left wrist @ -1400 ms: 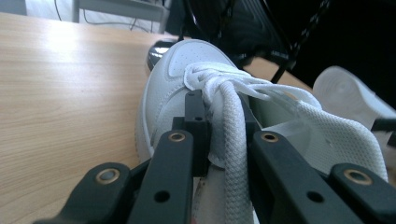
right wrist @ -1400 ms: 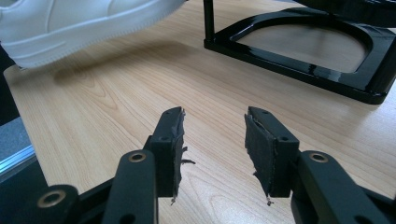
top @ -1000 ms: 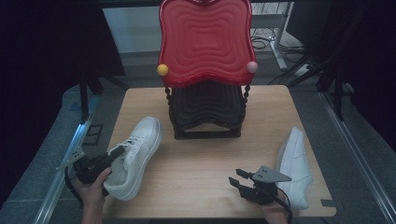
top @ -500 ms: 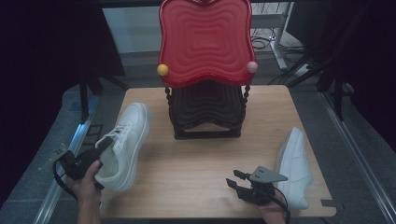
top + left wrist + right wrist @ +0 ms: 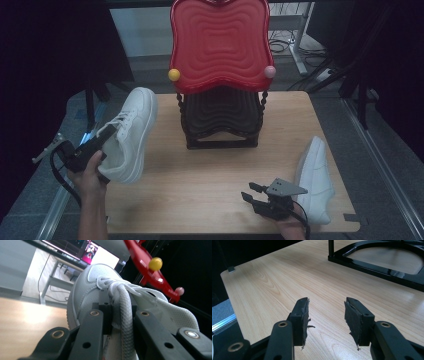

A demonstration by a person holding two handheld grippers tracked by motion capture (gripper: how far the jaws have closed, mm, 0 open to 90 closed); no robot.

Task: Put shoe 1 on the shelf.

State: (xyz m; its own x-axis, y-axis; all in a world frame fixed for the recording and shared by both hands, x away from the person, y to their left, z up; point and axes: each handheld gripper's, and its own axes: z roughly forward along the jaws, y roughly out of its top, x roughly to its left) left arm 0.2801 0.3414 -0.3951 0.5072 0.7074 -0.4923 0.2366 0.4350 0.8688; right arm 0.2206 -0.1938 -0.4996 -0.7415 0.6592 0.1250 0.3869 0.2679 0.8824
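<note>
Now the white sneaker (image 5: pixel 127 132) hangs clear of the wooden table (image 5: pixel 200 185) at its left edge, toe pointing away toward the red-topped shoe rack (image 5: pixel 220 75), clamped at the laces by the left gripper (image 5: pixel 102 142). Beside the second sneaker (image 5: pixel 316 177), the right gripper (image 5: pixel 252 192) rests unclenched, holding nothing.

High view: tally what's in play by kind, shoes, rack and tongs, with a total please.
White shoes: 2, one gripped by the left tongs, one lying on the table's right side.
Two-tier rack, red top and black lower tray: 1.
Tongs: 2, the right tongs open and empty.
Total: 5
</note>
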